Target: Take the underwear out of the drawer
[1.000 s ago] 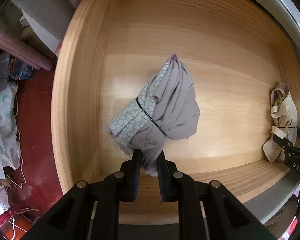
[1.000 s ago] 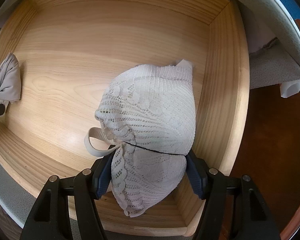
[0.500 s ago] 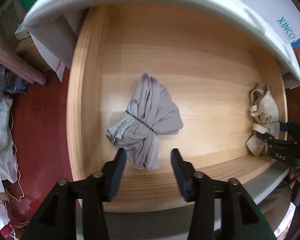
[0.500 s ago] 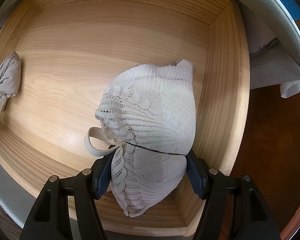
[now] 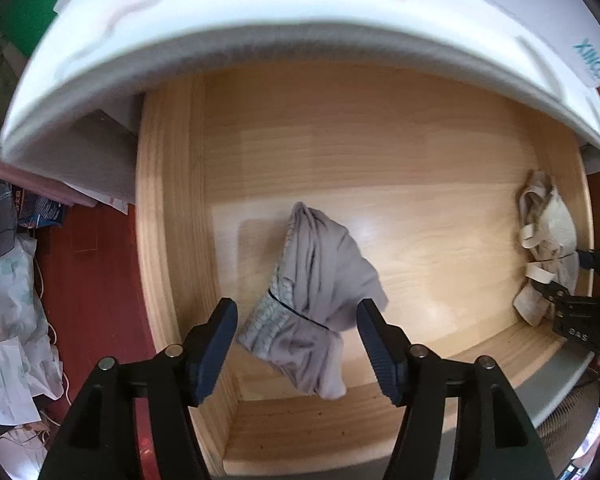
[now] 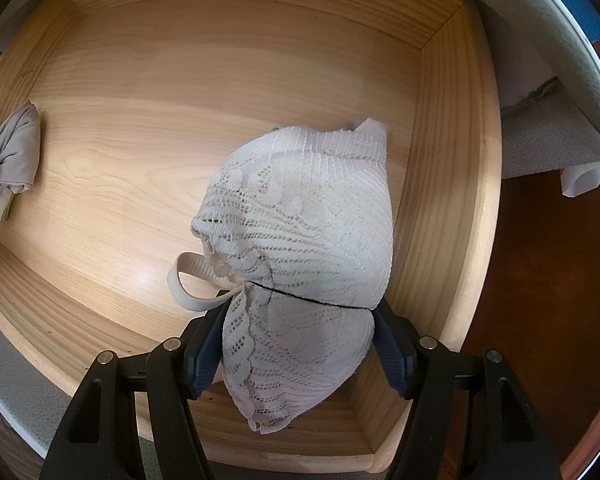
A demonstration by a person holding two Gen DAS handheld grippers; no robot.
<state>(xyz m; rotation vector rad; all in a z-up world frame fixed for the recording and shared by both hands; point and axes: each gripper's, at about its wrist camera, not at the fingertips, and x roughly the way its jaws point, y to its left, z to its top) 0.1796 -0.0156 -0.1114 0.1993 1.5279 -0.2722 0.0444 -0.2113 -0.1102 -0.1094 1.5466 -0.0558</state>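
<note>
Left tool (image 5: 295, 344) points straight down into the light wooden drawer (image 5: 171, 216), jaws opening, pads clear of the bundled grey underwear tied with a thin black band (image 5: 316, 304), which lies on the drawer floor below and between them near the front left corner. Right tool (image 6: 300, 348) also points straight down, clamped on the folded white lace bra with a black band (image 6: 304, 248), right pad close to the drawer's right wall; the bra sits in the front right corner, one strap looping out left.
</note>
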